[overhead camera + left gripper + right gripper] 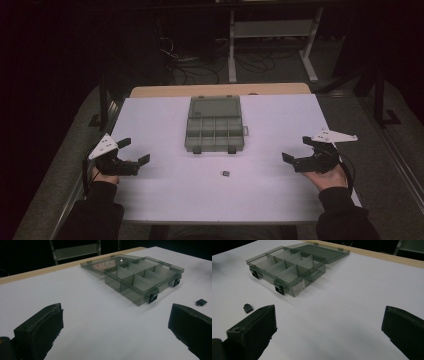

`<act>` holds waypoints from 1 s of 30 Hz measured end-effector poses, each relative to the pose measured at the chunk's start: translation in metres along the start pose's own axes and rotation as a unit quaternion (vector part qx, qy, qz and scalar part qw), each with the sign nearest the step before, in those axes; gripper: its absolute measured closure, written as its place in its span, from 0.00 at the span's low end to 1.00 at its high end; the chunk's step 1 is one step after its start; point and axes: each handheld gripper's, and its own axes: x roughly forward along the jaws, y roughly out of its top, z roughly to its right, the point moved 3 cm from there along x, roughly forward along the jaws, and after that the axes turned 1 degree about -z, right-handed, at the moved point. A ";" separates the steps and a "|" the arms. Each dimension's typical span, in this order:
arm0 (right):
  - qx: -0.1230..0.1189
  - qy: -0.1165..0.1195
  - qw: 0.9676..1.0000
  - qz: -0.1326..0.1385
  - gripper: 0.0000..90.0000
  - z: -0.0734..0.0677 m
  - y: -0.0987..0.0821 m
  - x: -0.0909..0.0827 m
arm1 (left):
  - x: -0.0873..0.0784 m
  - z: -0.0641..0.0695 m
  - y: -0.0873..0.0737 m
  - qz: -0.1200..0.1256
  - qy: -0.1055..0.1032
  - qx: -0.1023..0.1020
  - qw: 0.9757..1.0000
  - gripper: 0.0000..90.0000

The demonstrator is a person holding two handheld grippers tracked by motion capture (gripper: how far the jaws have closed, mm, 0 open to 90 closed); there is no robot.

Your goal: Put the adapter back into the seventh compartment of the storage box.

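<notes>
A smoky clear plastic organiser box (215, 131) lies in the middle of the white table (280, 190), its lid folded back flat and its several compartments empty. The box (142, 277) appears ahead in the left gripper view, and the box (287, 268) in the right gripper view. A small dark part (225, 173) rests on the table in front of the box, seen also as the small part (201, 302) and the small part (247, 308). My left gripper (134, 150) rests open at the table's left. At the right, my right gripper (296, 148) stands open. Nothing is between either pair of jaws.
A wooden table edge (220, 90) shows behind the white top. Beyond it, on the dark floor, stand a white frame (272, 30) and loose cables (190, 65).
</notes>
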 end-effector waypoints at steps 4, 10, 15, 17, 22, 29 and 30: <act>0.000 0.001 1.000 -0.002 0.00 -0.001 0.000 0.000 | 0.000 0.000 0.000 0.000 0.000 0.000 1.000 0.00; -0.002 0.004 1.000 -0.002 0.00 -0.001 0.000 0.000 | 0.000 0.001 0.000 -0.001 -0.001 0.000 1.000 0.00; -0.002 0.005 1.000 -0.002 0.00 -0.001 0.000 0.001 | 0.000 0.001 0.000 -0.001 -0.002 0.000 1.000 0.00; -0.003 0.005 1.000 -0.004 0.00 -0.002 0.000 0.001 | 0.000 0.001 0.000 -0.001 -0.001 0.000 1.000 0.00; -0.004 0.006 1.000 -0.006 0.00 -0.002 0.000 0.001 | 0.001 0.001 0.000 -0.004 -0.002 0.003 1.000 0.00; -0.004 0.008 1.000 -0.003 0.00 -0.003 0.002 0.001 | 0.001 0.002 -0.001 -0.006 -0.003 0.004 1.000 0.00; -0.004 0.008 1.000 -0.003 0.00 -0.003 0.002 0.001 | 0.001 0.002 -0.001 -0.006 -0.003 0.004 1.000 0.00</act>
